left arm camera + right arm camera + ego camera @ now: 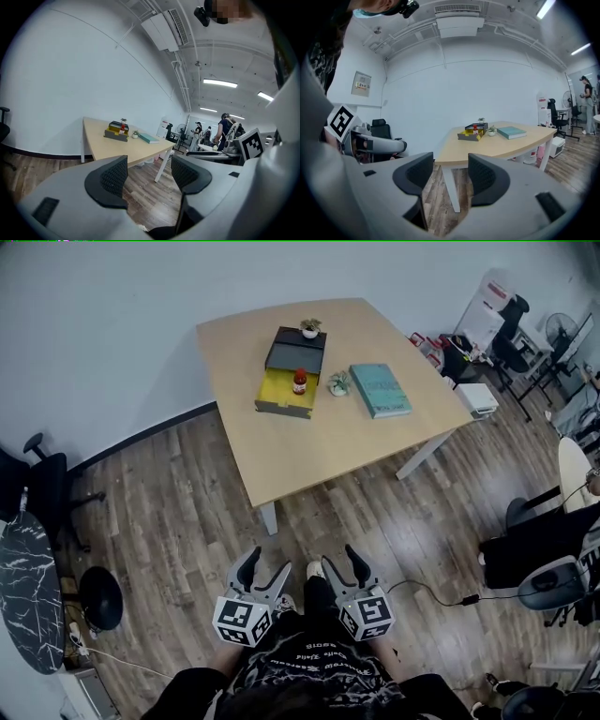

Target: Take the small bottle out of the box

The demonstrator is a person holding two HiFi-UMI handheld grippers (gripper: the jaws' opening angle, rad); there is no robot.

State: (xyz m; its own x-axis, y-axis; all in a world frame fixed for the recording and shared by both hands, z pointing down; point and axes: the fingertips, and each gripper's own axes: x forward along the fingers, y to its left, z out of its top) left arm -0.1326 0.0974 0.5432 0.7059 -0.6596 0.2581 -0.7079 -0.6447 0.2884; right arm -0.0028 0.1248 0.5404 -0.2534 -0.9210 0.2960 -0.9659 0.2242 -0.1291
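Observation:
A small red bottle (300, 382) with a white cap stands in the open yellow-lined box (287, 396) on the far wooden table (309, 442). The box's dark lid part (295, 351) lies behind it. Both grippers hang low over the floor, close to my body and far from the table. My left gripper (263, 574) is open with nothing between its jaws. So is my right gripper (336, 565). The bottle (123, 125) appears small and distant in the left gripper view, and the bottle (475, 128) likewise in the right gripper view.
A teal book (380, 389), a small succulent (339, 383) and a potted plant (310, 328) share the table. Black office chairs (42, 486) stand at left and right. A round marble table (28, 592) is at left. A cable (436, 596) runs across the wood floor.

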